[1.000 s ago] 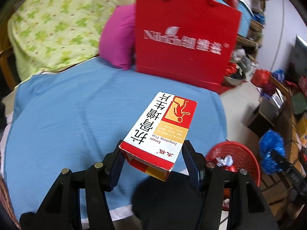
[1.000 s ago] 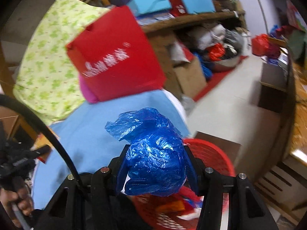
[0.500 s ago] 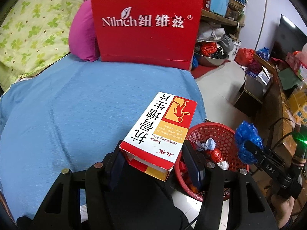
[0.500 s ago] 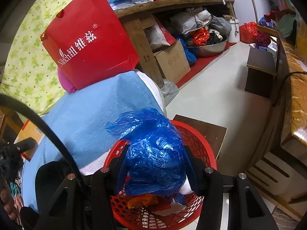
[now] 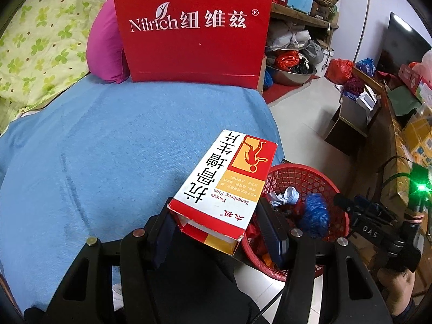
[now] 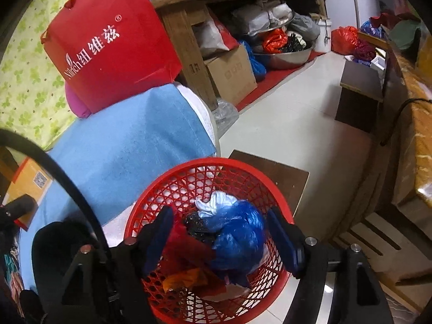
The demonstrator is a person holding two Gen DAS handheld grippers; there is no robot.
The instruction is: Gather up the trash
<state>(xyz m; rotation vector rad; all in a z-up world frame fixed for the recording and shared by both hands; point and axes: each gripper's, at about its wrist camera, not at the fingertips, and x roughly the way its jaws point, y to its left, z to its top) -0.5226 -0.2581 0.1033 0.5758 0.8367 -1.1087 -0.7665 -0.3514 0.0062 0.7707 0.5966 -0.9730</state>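
Trash is going into the red basket (image 5: 324,178) on the floor by the bed (image 5: 108,148). From the left wrist, the left gripper (image 5: 216,232) is clamped on a medicine box (image 5: 226,181), which hangs over the bed's edge beside the rim; it should be carried fully over the opening before being let go. From the right wrist, the right gripper (image 6: 220,232) is opening over the basket (image 6: 151,197), pads clear of the blue bag (image 6: 237,237) lying inside; best lift straight up.

Glossy printed cardboard box (image 5: 226,183), crinkly shiny blue plastic bag (image 6: 237,240), red plastic lattice basket (image 6: 189,178), matt blue cloth (image 5: 121,148).
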